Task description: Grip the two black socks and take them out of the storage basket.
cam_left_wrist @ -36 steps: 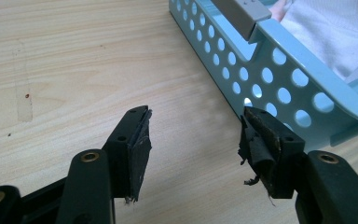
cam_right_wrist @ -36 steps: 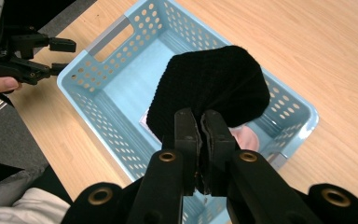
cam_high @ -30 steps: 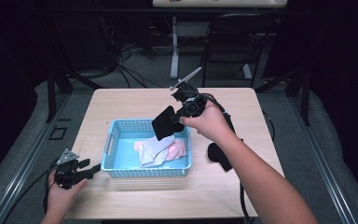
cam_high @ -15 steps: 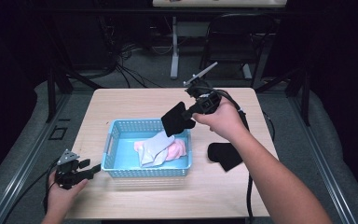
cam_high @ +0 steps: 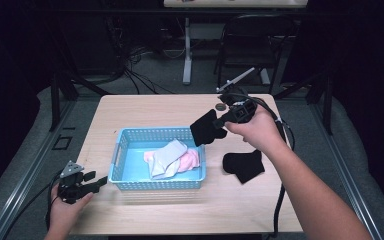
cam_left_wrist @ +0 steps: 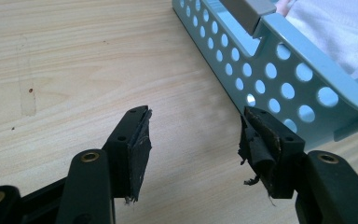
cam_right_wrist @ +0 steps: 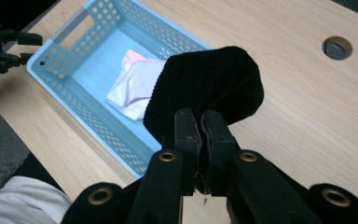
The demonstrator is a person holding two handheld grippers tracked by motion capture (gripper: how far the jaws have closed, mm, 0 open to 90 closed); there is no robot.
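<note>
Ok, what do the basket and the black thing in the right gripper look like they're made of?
The basket looks like moulded plastic, light blue with a smooth, slightly glossy finish: its walls are stiff and punched with even round holes. The black sock held in the right gripper looks like knitted fabric, matte, with a fine ribbed weave, and it hangs limp. Whether cotton or synthetic, I cannot tell.

Light falls from above onto the worktop (cam_high: pixel 145 112), leaving the room around it nearly black in the high view, which is soft and slightly grainy. The gripper views are bright and evenly lit, with faint shadows; wood grain reads sharply, while the near jaws are slightly soft.
</note>
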